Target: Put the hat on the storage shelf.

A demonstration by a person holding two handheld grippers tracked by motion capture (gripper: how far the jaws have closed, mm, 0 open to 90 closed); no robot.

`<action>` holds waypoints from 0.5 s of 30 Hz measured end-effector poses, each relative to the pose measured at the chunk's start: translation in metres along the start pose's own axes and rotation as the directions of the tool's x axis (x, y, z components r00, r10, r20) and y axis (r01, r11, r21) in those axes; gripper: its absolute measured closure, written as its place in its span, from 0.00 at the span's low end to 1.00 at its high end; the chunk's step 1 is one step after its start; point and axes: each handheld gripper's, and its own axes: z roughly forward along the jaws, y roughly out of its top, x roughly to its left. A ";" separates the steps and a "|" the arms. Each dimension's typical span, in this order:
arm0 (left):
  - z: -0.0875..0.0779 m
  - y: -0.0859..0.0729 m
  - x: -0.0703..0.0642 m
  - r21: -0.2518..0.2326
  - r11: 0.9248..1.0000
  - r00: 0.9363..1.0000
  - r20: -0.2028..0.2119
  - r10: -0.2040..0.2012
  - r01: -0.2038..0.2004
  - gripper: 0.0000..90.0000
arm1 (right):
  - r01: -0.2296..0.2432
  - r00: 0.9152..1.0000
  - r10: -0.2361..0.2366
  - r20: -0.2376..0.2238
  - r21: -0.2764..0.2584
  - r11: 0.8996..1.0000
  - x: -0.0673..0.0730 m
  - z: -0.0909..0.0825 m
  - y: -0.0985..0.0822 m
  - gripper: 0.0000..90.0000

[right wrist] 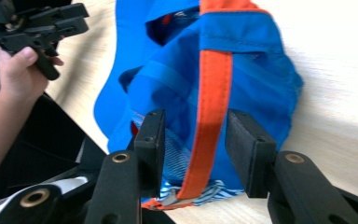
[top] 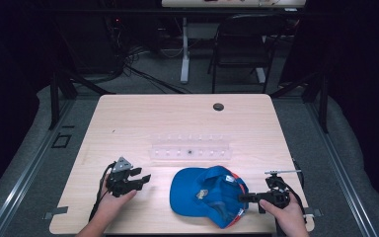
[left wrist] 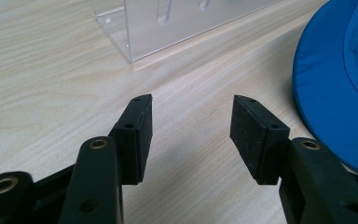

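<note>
A blue cap (top: 207, 195) with an orange strap lies upside down on the wooden table (top: 153, 113), near its front edge. My right gripper (top: 242, 197) reaches in from the right at the cap's rear. In the right gripper view its jaws (right wrist: 193, 149) straddle the cap's (right wrist: 242, 70) orange strap with a gap on each side, so it is open. My left gripper (top: 143, 175) rests low on the table to the left of the cap, open and empty. In its own view the left gripper (left wrist: 191, 135) has the cap's brim (left wrist: 335, 93) at the right.
A clear plastic rack (top: 190, 150) lies just behind the cap, and it is ahead of the left jaws (left wrist: 168, 23). A dark cable hole (top: 218, 106) sits near the table's far edge. A chair (top: 242, 44) stands beyond the table.
</note>
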 end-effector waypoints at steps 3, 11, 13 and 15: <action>0.000 0.000 0.000 0.002 1.000 1.000 0.001 0.003 -0.003 0.55 | 0.002 1.000 -0.002 -0.011 0.001 1.000 0.003 0.001 0.001 0.67; 0.000 0.000 0.000 -0.002 1.000 1.000 -0.006 0.001 -0.001 0.55 | 0.013 1.000 -0.012 -0.023 0.012 1.000 0.007 -0.001 0.005 0.76; 0.000 0.000 0.000 -0.003 1.000 1.000 -0.006 0.001 -0.001 0.55 | -0.005 1.000 0.005 -0.027 0.012 1.000 0.008 -0.002 0.006 0.79; -0.001 0.000 0.000 0.002 1.000 1.000 0.003 0.003 -0.003 0.55 | -0.007 1.000 0.007 -0.028 0.013 1.000 0.008 -0.002 0.007 0.79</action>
